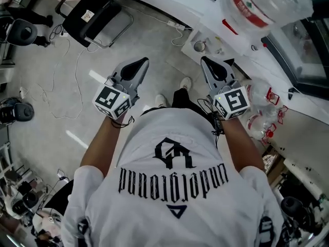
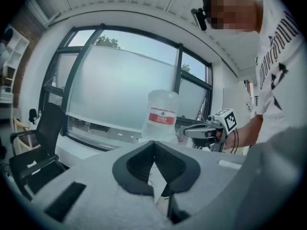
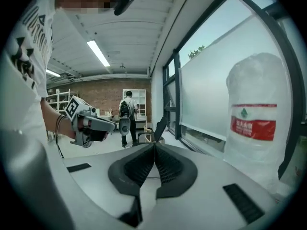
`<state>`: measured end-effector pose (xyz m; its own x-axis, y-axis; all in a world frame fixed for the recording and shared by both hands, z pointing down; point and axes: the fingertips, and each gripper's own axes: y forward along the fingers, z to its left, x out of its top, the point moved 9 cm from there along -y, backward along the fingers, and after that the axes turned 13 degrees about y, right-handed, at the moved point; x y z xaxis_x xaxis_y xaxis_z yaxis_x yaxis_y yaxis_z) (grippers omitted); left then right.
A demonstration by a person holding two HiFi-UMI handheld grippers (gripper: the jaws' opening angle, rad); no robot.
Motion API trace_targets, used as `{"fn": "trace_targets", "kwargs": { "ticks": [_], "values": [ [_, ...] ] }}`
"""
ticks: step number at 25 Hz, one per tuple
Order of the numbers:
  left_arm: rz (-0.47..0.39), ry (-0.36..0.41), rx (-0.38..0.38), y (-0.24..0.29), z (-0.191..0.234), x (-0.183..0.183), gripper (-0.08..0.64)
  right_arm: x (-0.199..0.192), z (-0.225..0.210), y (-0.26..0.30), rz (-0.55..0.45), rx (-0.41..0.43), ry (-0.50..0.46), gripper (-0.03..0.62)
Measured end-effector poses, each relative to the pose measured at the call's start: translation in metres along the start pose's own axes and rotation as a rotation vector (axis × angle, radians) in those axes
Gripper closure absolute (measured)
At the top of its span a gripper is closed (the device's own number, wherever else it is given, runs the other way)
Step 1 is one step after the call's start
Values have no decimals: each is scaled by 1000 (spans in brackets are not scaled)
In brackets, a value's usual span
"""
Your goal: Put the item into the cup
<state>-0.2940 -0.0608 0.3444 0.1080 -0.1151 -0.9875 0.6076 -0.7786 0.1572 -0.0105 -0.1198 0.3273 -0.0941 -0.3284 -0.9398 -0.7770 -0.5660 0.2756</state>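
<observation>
Cup and item are showing in no view, so their direction from either gripper cannot be told. Grey left gripper [image 1: 140,65] is pointing forward over the pale floor [image 1: 51,86], jaws pressed together on nothing. Matching right gripper [image 1: 208,66] is likewise closed and empty, and is nearer the clear red-labelled water jug [image 1: 262,4], whose contents are unclear.

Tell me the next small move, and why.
Probably turn to find the cup first: no cup or item shows in any view. The left gripper and right gripper are both shut and empty, held above the floor.
</observation>
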Motion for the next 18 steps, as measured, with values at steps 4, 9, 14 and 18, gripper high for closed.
{"fn": "trace_targets", "kwargs": {
  "ticks": [4, 9, 14, 18],
  "values": [
    [-21, 12, 11, -23, -5, 16, 548, 26, 23, -13, -33, 23, -46, 574],
    [-78, 10, 26, -45, -10, 40, 548, 49, 40, -28, -81, 23, -65, 574],
    [-99, 18, 22, -63, -15, 51, 548, 55, 48, -37, -104, -6, -32, 574],
    [-99, 16, -2, -68, -21, 49, 548, 52, 50, -49, -101, -28, -12, 574]
  ]
}}
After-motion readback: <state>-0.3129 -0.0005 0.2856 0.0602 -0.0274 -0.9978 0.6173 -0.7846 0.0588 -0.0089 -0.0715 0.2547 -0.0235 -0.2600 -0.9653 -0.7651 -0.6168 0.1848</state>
